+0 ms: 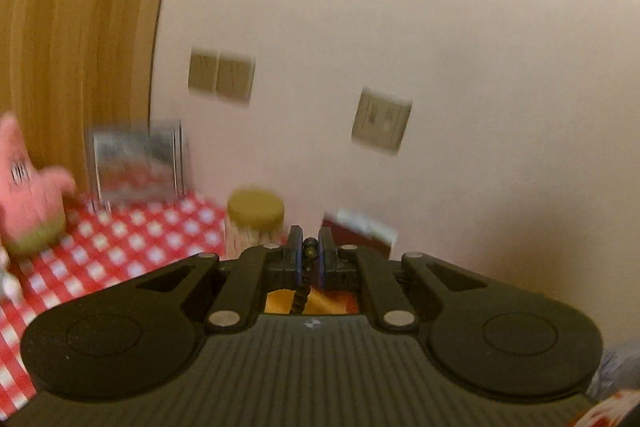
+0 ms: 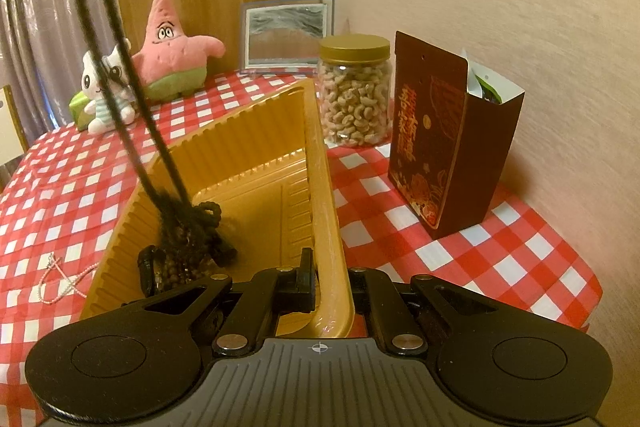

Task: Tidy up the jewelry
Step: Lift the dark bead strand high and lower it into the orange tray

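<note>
Left gripper (image 1: 309,247): jaws closed on a dark beaded necklace (image 2: 100,39), its strands hanging down into the tray.
Right gripper (image 2: 329,281): jaws clamped on the near wall of the ribbed amber plastic tray (image 2: 256,131).
Tray contents: heap of dark bead strings (image 2: 188,239) at the near left.
Table: red-and-white checked cloth (image 2: 480,247); thin pink bead chain (image 2: 64,277) lying left of the tray.
Behind tray: gold-lidded clear jar of cashews (image 2: 355,91), dark red printed box (image 2: 444,135), pink star plush (image 2: 172,47).
</note>
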`<state>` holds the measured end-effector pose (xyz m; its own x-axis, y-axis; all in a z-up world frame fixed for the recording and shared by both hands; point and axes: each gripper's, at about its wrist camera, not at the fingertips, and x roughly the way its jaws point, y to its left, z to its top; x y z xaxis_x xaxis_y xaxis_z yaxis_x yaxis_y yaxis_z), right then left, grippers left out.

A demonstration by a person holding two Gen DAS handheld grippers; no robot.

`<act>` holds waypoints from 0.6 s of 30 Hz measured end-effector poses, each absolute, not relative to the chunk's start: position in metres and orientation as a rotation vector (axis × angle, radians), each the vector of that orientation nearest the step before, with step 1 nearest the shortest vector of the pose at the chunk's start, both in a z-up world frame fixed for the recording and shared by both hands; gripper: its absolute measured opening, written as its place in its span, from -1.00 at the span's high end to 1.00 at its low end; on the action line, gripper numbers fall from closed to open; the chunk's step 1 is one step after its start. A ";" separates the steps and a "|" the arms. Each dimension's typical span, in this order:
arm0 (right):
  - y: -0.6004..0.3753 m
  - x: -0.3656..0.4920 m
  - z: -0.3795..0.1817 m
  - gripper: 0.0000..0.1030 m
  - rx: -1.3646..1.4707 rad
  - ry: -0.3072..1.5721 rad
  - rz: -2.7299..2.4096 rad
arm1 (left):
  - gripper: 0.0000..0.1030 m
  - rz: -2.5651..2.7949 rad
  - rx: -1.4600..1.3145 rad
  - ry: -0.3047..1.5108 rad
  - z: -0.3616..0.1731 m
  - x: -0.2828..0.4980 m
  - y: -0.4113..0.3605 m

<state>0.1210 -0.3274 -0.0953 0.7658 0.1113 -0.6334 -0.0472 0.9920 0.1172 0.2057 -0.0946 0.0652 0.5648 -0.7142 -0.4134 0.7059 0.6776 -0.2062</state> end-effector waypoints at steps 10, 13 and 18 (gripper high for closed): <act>-0.327 0.121 -0.096 0.91 0.095 0.694 0.086 | 0.84 -0.777 0.019 0.769 -0.034 0.208 -0.123; -0.327 0.120 -0.096 0.91 0.094 0.695 0.086 | 0.45 -0.746 0.053 0.835 -0.056 0.209 -0.128; -0.326 0.119 -0.096 0.91 0.091 0.693 0.087 | 0.08 -0.699 0.054 0.844 -0.063 0.202 -0.121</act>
<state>0.1193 -0.3262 -0.0963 0.7658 0.1100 -0.6336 -0.0497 0.9924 0.1122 0.2023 -0.1210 -0.0627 0.4576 -0.5462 -0.7016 0.5873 0.7781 -0.2227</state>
